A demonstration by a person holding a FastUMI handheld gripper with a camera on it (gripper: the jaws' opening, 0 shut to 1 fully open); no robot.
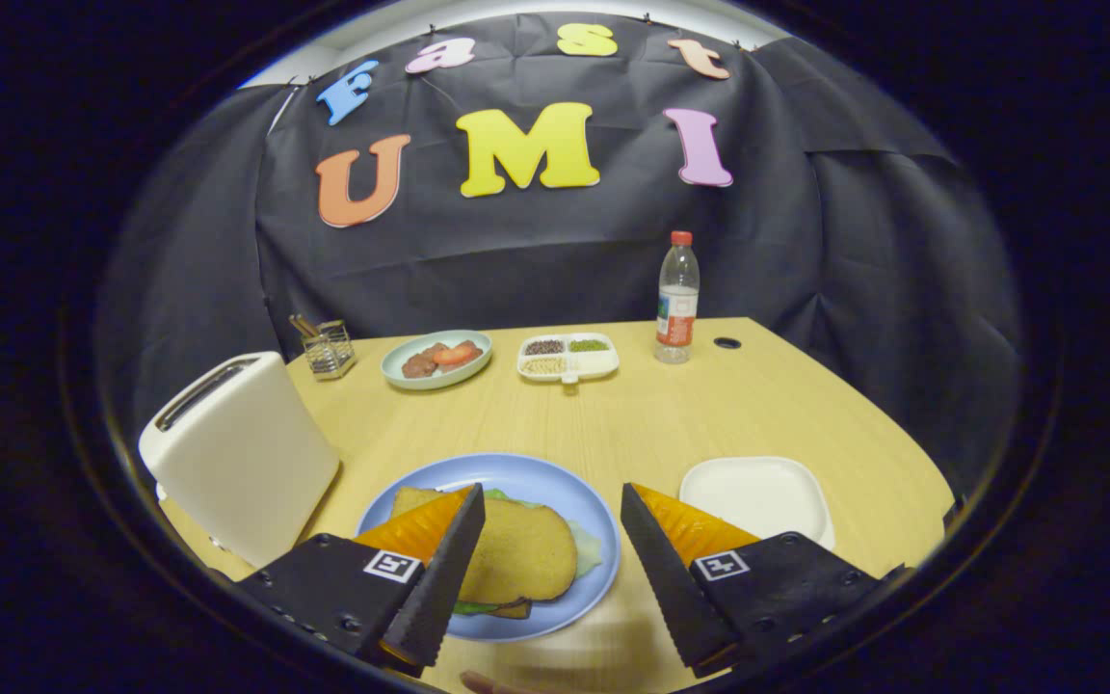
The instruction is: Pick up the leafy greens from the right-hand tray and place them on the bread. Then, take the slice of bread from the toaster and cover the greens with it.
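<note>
Your gripper (pixel 552 501) hangs with its 2 fingers spread wide, gripping nothing. Between them sits the toasted golden bread slice (pixel 521 551), covering the crinkly leafy greens (pixel 586 549) on the round blue plate (pixel 541 474). Dip or swing now and a fingertip could shove that loose top slice askew. The glossy white toaster (pixel 237 453) and square white tray (pixel 762 493) flank the plate.

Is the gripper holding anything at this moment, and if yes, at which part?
Nothing is held. The gripper is open, its fingers apart above the blue plate, where the top bread slice already lies over the greens.
</note>
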